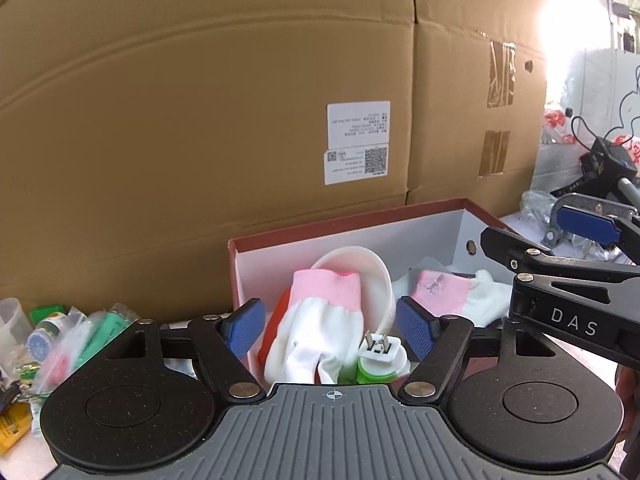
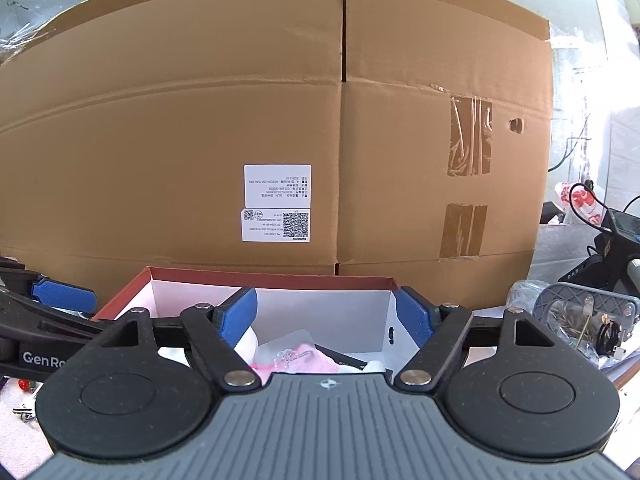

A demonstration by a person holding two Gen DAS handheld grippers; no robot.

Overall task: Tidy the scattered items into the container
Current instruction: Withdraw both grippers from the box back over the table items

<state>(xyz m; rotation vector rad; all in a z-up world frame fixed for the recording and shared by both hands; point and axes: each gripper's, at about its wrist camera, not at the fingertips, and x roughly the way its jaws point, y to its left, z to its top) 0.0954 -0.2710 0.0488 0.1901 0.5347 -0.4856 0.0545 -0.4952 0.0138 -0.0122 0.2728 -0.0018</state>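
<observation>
Blue pads spread wide on the left hand-held gripper (image 1: 331,330), holding nothing, poised over the red-rimmed shoebox (image 1: 360,222). Inside lie a pink-and-white glove (image 1: 316,320), a white cup (image 1: 360,276) tipped on its side and a white plug (image 1: 378,348). The right hand-held gripper (image 2: 326,320) is equally wide and bare above the same shoebox. Bagged small items (image 1: 80,340) lie left on the counter (image 1: 24,460), before big cardboard cartons (image 1: 200,120).

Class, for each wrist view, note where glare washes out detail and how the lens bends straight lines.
Left wrist view: strong glare at the upper right bleaches the edge of the cardboard box; its creases bow into curves. Right wrist view: milder washout along the right edge; the cardboard box bulges barrel-like, and the shoebox rim stays sharp.
</observation>
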